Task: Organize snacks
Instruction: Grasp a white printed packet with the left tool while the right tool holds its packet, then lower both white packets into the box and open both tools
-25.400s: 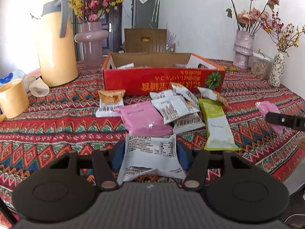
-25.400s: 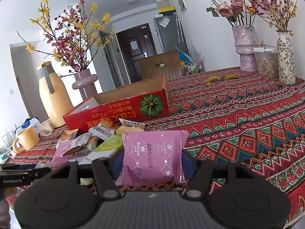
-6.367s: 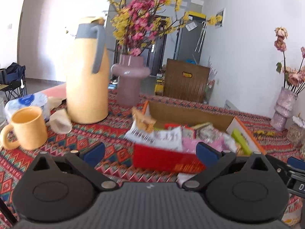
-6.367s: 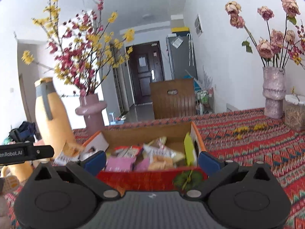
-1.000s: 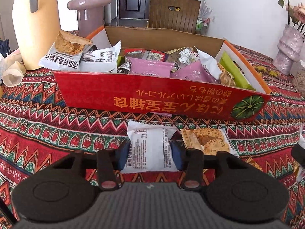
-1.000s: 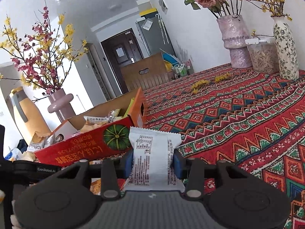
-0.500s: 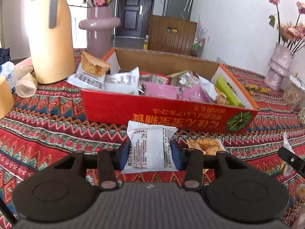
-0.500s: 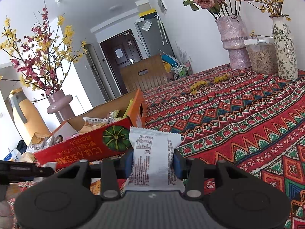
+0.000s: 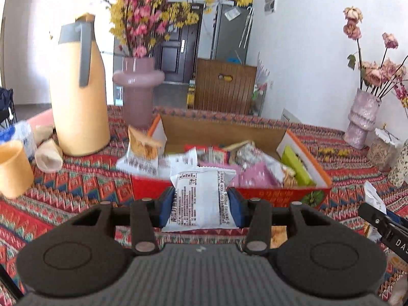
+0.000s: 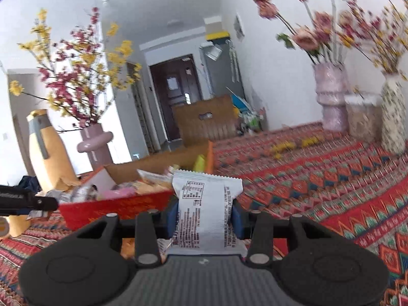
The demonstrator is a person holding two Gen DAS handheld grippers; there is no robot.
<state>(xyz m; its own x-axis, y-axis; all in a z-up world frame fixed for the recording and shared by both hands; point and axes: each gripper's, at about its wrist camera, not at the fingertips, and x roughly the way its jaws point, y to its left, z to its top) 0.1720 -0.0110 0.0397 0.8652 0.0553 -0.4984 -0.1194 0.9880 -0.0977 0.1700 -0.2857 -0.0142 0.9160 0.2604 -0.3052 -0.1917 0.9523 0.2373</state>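
My left gripper (image 9: pixel 201 205) clamped a crinkly white printed snack packet (image 9: pixel 200 199); my right gripper (image 10: pixel 204 215) pinched a matching white foil packet (image 10: pixel 205 211). Both hung before the red cardboard box (image 9: pixel 275 196), heaped with glossy wrappers, on the patterned woven tablecloth (image 10: pixel 331 186).

The left gripper (image 9: pixel 201 204) and right gripper (image 10: pixel 204 215) share matte black bodies, ribbed grey housings, silver pivot screws, and blue finger pads (image 9: pixel 165 205).

Patterned tablecloth (image 9: pixel 76 191) under snack box (image 9: pixel 267 196)
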